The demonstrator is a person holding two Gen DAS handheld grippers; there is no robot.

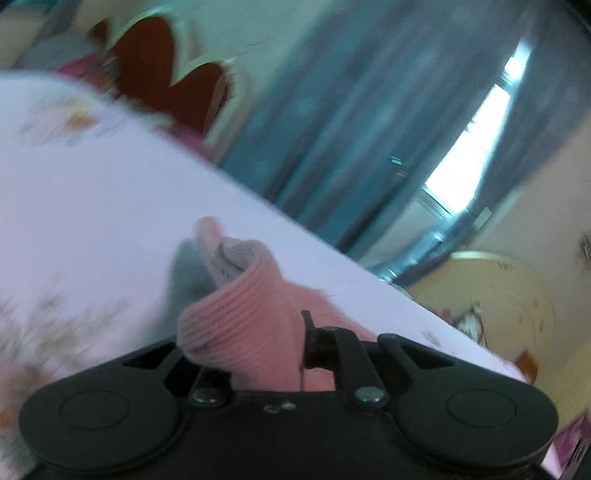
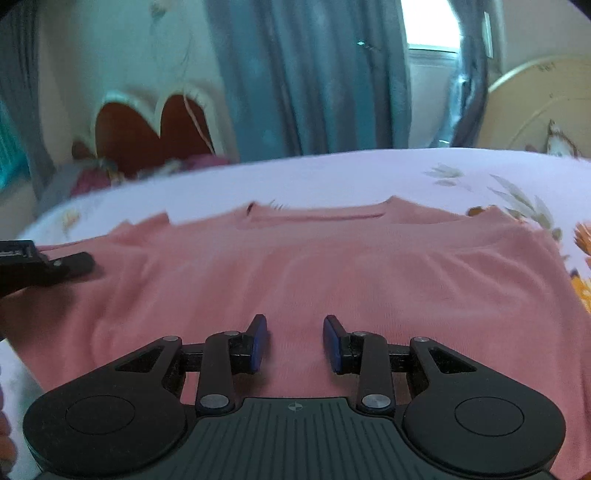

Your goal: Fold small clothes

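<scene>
A pink knit garment (image 2: pixel 332 266) lies spread on a bed with a pale floral sheet (image 2: pixel 332 173). Its neckline is at the far side and its right part is folded over. My right gripper (image 2: pixel 294 338) is open and empty, just above the garment's near edge. My left gripper (image 1: pixel 258 339) is shut on a bunched ribbed edge of the pink garment (image 1: pixel 240 317), lifted off the sheet (image 1: pixel 92 206); cloth hides its fingers. The left gripper also shows in the right wrist view (image 2: pixel 55 264), at the garment's left side.
A dark red headboard with a cream scalloped frame (image 2: pixel 147 125) stands behind the bed at the left. Blue-grey curtains (image 2: pixel 303 74) and a bright window (image 2: pixel 428 22) are beyond it. A round cream tabletop (image 2: pixel 539 107) leans at the far right.
</scene>
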